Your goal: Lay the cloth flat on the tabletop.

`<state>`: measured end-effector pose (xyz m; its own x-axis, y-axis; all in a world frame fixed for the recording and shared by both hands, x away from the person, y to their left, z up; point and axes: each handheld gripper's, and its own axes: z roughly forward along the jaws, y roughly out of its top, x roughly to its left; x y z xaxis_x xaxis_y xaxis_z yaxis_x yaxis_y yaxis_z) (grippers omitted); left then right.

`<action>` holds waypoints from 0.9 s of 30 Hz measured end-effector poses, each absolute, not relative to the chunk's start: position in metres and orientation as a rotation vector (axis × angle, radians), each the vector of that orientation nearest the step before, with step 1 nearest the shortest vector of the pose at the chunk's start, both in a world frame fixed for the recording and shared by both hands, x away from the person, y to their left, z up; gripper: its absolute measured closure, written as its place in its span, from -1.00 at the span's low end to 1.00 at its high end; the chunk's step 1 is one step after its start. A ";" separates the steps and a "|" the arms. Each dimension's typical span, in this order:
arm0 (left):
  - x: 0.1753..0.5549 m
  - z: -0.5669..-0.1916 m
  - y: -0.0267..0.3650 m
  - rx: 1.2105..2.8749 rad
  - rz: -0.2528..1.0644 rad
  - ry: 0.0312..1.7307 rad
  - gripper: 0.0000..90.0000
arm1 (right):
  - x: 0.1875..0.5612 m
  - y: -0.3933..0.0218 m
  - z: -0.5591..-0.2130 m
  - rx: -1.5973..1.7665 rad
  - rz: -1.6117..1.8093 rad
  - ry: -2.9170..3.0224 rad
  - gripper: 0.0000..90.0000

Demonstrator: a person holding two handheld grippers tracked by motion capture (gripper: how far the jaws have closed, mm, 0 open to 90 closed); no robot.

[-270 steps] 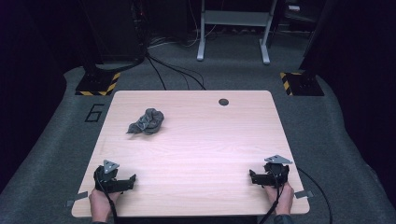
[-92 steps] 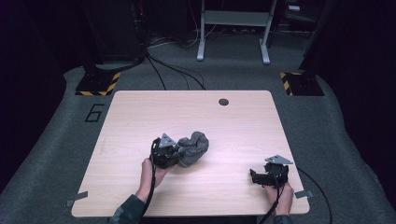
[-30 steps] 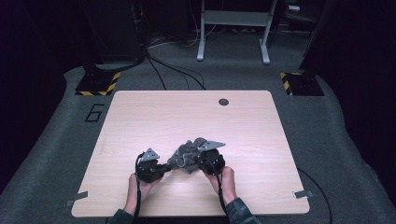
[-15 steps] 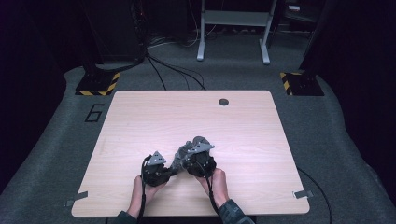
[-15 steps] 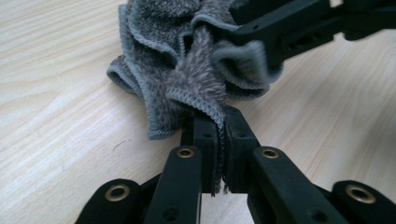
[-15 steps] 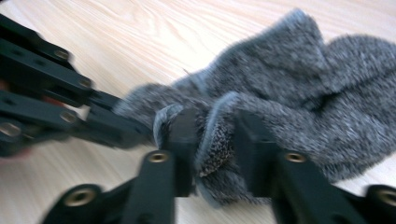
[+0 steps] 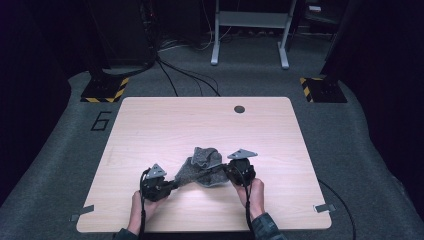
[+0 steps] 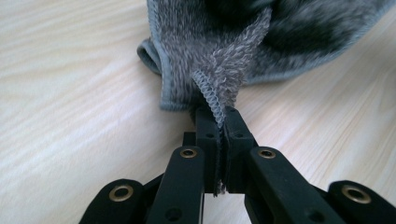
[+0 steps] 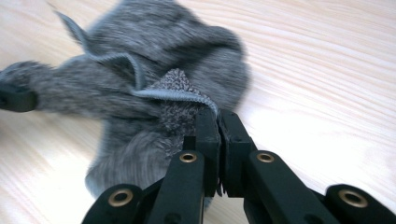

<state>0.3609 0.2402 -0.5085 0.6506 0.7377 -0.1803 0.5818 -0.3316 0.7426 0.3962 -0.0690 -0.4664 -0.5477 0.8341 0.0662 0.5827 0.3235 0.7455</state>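
High view: right gripper (image 7: 231,172) now pulled out rightward from where it crowded the left gripper (image 7: 172,185) half a second back, grey towel (image 7: 202,167) stretching between them near the table's (image 7: 150,125) front edge. Spreading underway, by the look.

Left gripper view: clamped tight on the towel's stitched hem (image 8: 212,100), bulk bunched just beyond.

Right gripper view: jaws just nipped shut, pinching a hemmed corner (image 9: 180,93), rest heaped ahead-left.
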 end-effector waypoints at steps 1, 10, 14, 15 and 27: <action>0.360 -0.509 0.241 2.041 0.236 1.033 0.93 | 0.397 -0.073 -0.467 1.276 1.068 2.253 0.95; 0.352 -0.513 0.256 2.046 0.224 1.066 0.86 | 0.398 -0.104 -0.479 1.357 1.020 2.218 0.93; 0.351 -0.511 0.256 2.068 0.221 1.078 0.25 | 0.397 -0.114 -0.483 1.386 1.041 2.222 0.47; 0.351 -0.509 0.256 2.062 0.225 1.104 0.09 | 0.395 -0.116 -0.481 1.376 1.075 2.218 0.38; 0.356 -0.475 0.252 2.034 0.307 1.060 -0.39 | 0.380 -0.118 -0.472 1.326 1.154 2.237 0.12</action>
